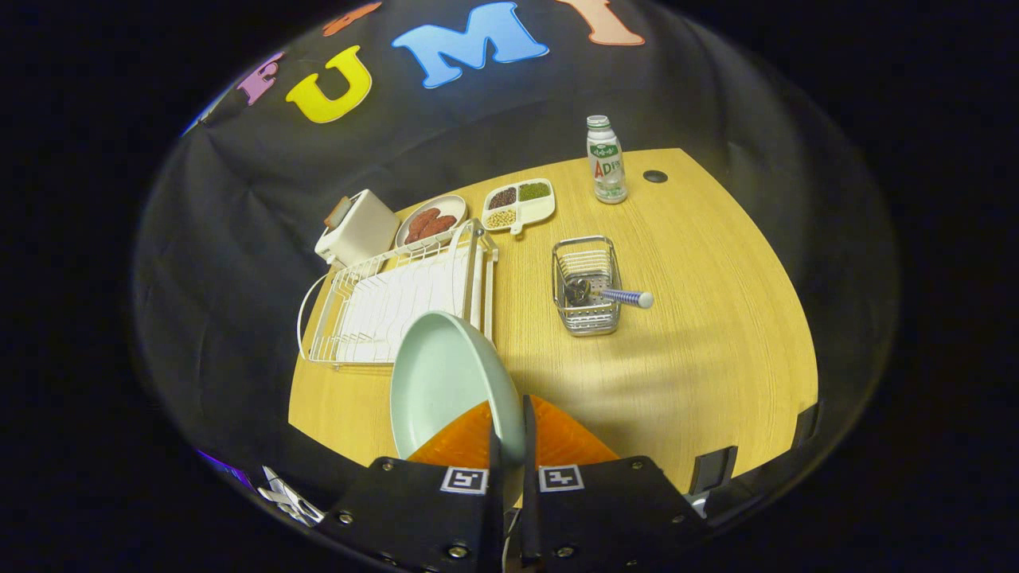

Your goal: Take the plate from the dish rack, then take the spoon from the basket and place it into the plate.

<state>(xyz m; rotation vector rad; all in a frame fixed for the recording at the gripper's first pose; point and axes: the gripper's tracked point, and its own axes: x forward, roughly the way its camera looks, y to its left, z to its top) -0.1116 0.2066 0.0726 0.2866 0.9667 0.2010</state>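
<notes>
Pale green plate [442, 382] is clamped by its rim between the closed fingers of the gripper [509, 434], raised above the wooden table [716, 358] near its front edge. Behind stands the white dish rack [382, 306] at the left edge. Spoon [613, 296] lies in the wire basket [587, 286] mid-table, open tabletop around it.

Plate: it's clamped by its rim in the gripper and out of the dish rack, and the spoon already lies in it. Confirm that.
One thing is wrong. The spoon is not in the plate; it sits in the wire basket, handle poking over the side, as the gripper view shows. The rest holds: the gripper is shut on the plate's rim, clear of the dish rack.
</notes>
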